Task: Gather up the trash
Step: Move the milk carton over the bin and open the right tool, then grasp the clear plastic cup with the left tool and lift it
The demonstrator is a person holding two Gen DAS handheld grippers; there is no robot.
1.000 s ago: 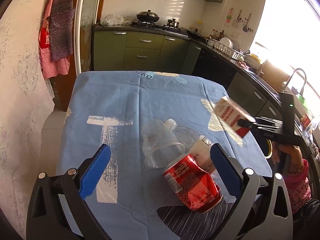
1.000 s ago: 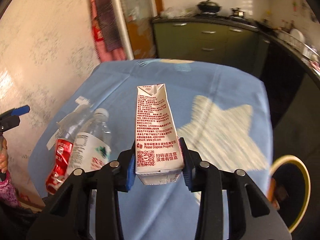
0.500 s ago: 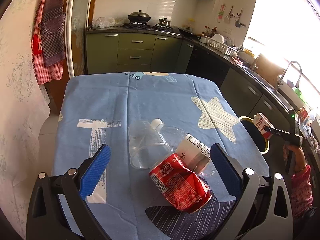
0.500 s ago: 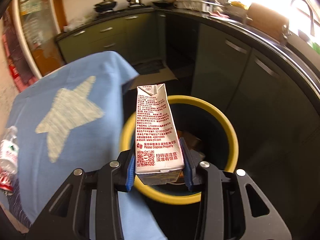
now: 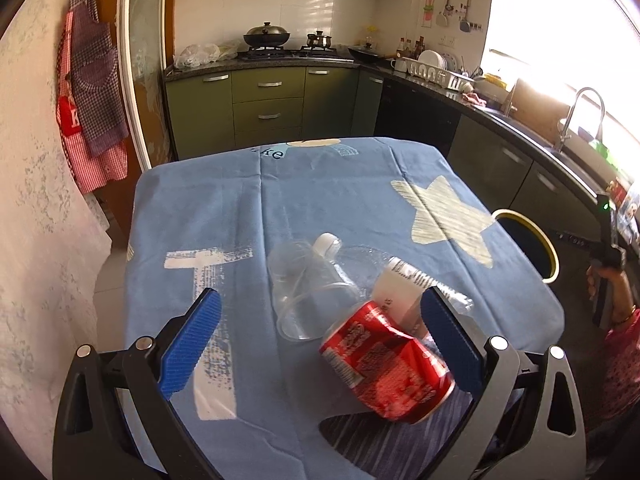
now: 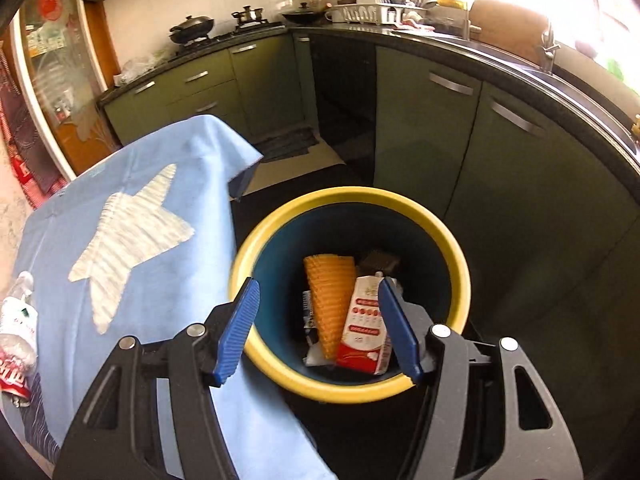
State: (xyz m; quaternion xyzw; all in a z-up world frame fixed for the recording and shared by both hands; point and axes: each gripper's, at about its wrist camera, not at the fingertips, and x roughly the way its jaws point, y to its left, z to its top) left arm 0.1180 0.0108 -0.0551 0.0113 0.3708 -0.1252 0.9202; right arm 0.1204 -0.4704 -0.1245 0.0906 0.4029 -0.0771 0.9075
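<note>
My right gripper (image 6: 318, 314) is open and empty above the yellow-rimmed bin (image 6: 344, 390) beside the table. The red and white milk carton (image 6: 362, 326) lies inside the bin next to an orange ribbed piece (image 6: 330, 296). My left gripper (image 5: 316, 332) is open over the near part of the blue tablecloth (image 5: 328, 196). Between its fingers lie a crushed red can (image 5: 386, 372), a clear plastic cup (image 5: 308, 292) and a clear labelled bottle (image 5: 400, 286). The bin also shows in the left wrist view (image 5: 552, 256), off the table's right edge.
Green kitchen cabinets (image 6: 420, 128) and a dark counter curve around behind the bin. A sink tap (image 5: 576, 112) stands at the right. Aprons (image 5: 88, 92) hang on the left wall. The bottle (image 6: 16, 320) and can (image 6: 12, 376) lie at the table's near corner.
My right gripper swung from the table to the bin and opened, and the milk carton dropped into the bin. My left gripper stayed open over the can.
</note>
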